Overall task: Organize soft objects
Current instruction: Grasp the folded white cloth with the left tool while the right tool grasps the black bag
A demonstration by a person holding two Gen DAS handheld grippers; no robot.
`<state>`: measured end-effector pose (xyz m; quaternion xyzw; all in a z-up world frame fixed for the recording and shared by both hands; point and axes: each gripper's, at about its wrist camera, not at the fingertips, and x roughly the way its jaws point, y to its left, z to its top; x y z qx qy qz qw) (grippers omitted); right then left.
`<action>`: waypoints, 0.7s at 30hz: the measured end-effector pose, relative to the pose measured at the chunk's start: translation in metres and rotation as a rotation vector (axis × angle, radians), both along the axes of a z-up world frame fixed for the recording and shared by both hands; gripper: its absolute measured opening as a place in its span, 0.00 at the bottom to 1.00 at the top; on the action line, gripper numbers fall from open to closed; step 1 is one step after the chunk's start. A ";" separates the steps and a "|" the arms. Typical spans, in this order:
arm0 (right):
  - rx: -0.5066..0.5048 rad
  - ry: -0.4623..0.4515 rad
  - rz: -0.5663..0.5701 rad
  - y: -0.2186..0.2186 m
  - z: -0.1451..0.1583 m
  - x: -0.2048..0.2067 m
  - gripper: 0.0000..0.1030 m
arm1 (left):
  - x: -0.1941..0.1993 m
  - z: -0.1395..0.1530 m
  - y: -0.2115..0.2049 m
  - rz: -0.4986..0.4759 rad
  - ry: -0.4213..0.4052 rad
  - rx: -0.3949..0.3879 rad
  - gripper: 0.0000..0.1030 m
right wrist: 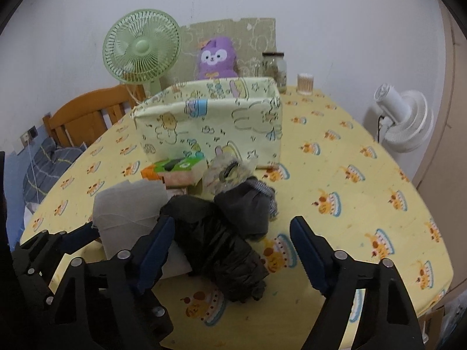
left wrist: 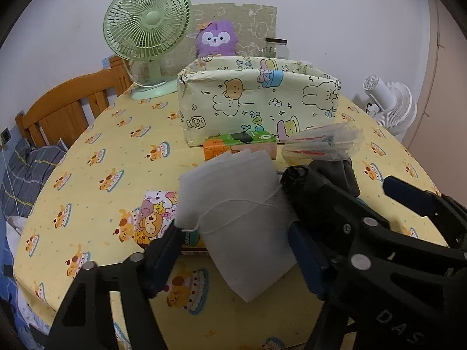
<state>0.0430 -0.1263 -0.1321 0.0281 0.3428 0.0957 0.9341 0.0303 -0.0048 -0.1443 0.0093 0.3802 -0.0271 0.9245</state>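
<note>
Both grippers' jaws stand released: left gripper [left wrist: 236, 250] straddles the grey cloth roll [left wrist: 242, 221] at lower centre, right gripper [right wrist: 233, 250] flanks the black bag [right wrist: 221, 250], on the yellow surface [right wrist: 364, 192].

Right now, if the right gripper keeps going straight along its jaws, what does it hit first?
Most likely the crumpled black plastic bag, lying between the open jaws of the right gripper. The dark grey cloth sits just beyond it. Depth is hard to judge in this fisheye view.

Folded grey cloth [left wrist: 242, 221] beside crumpled black bag [right wrist: 221, 250]; dark sock [right wrist: 245, 210] behind.
</note>
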 end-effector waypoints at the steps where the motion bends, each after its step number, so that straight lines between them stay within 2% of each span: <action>1: 0.004 0.007 0.002 0.000 -0.001 0.001 0.75 | 0.000 0.000 -0.001 0.000 -0.003 0.004 0.64; 6: 0.033 0.063 0.039 0.004 -0.010 0.006 0.59 | 0.000 -0.003 -0.008 -0.023 -0.009 0.038 0.50; 8: 0.045 0.073 0.055 0.007 -0.012 0.007 0.51 | 0.000 -0.005 -0.007 -0.023 -0.008 0.038 0.48; 12: 0.048 0.076 0.069 0.012 -0.013 0.010 0.43 | 0.000 -0.005 -0.007 -0.025 -0.008 0.031 0.43; 14: 0.048 0.076 0.070 0.012 -0.013 0.010 0.31 | 0.001 -0.004 -0.007 -0.024 -0.010 0.030 0.40; 18: 0.048 0.073 0.071 0.013 -0.010 0.010 0.20 | 0.001 -0.001 -0.008 -0.023 -0.017 0.029 0.32; 19: 0.049 0.070 0.070 0.012 -0.009 0.010 0.12 | 0.001 0.000 -0.008 -0.018 -0.022 0.039 0.30; 20: 0.039 0.059 0.063 0.013 -0.006 0.009 0.08 | 0.001 0.001 -0.009 -0.019 -0.026 0.040 0.29; 21: 0.044 0.054 0.064 0.012 -0.005 0.008 0.08 | 0.001 0.003 -0.009 -0.020 -0.029 0.040 0.27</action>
